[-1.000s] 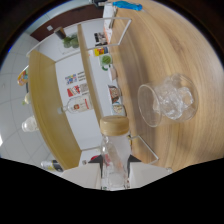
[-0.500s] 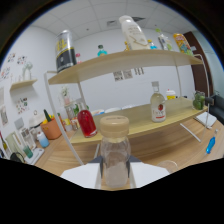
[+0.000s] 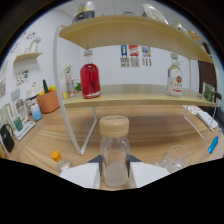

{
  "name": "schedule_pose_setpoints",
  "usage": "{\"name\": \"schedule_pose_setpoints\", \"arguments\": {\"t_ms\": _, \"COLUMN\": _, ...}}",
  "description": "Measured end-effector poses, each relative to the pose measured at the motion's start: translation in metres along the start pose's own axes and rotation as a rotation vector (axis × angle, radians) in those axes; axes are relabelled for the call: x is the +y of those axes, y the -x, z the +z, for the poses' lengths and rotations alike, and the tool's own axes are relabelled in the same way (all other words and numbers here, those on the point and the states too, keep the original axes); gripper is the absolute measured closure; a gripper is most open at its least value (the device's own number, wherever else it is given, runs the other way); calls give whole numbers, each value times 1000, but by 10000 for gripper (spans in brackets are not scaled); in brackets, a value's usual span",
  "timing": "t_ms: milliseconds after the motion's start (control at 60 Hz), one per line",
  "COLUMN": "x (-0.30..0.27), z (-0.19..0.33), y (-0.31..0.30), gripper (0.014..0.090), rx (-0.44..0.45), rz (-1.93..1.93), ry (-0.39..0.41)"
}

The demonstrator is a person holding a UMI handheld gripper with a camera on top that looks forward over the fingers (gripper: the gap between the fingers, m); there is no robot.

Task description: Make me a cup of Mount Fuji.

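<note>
bottle (image 3: 114, 152): clear, tan cap, upright | fingers (image 3: 95, 171) clamped on its sides | shelf (image 3: 135, 95) edge just beyond; glass (image 3: 175, 159) beside

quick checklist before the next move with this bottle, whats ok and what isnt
1. Bottle held: the clear bottle sits between the fingers of the gripper, both pressing its sides: ok.
2. Bottle upright: ok.
3. Beige cap on: ok for carrying, not ok for pouring.
4. Target in sight: glass cup beside the bottle on the table: ok.
5. Contents level: cannot tell.
6. Shelf clearance: red bottle and white-labelled bottle stand beyond on the shelf, apart: ok.
</note>
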Motion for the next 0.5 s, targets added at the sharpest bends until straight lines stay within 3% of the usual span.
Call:
{"name": "schedule_pose_setpoints", "arguments": {"t_ms": 267, "x": 7, "z": -12, "y": 2, "gripper": 610, "rx": -7, "rz": -8, "ry": -6}}
{"name": "schedule_pose_setpoints", "arguments": {"t_ms": 367, "x": 10, "z": -17, "y": -4, "gripper": 455, "rx": 23, "rz": -8, "ry": 15}}
{"name": "schedule_pose_setpoints", "arguments": {"t_ms": 450, "x": 2, "z": -27, "y": -7, "gripper": 266, "rx": 22, "rz": 21, "ry": 18}}
{"name": "schedule_pose_setpoints", "arguments": {"t_ms": 500, "x": -7, "z": -39, "y": -8, "gripper": 195, "rx": 19, "rz": 47, "ry": 16}}
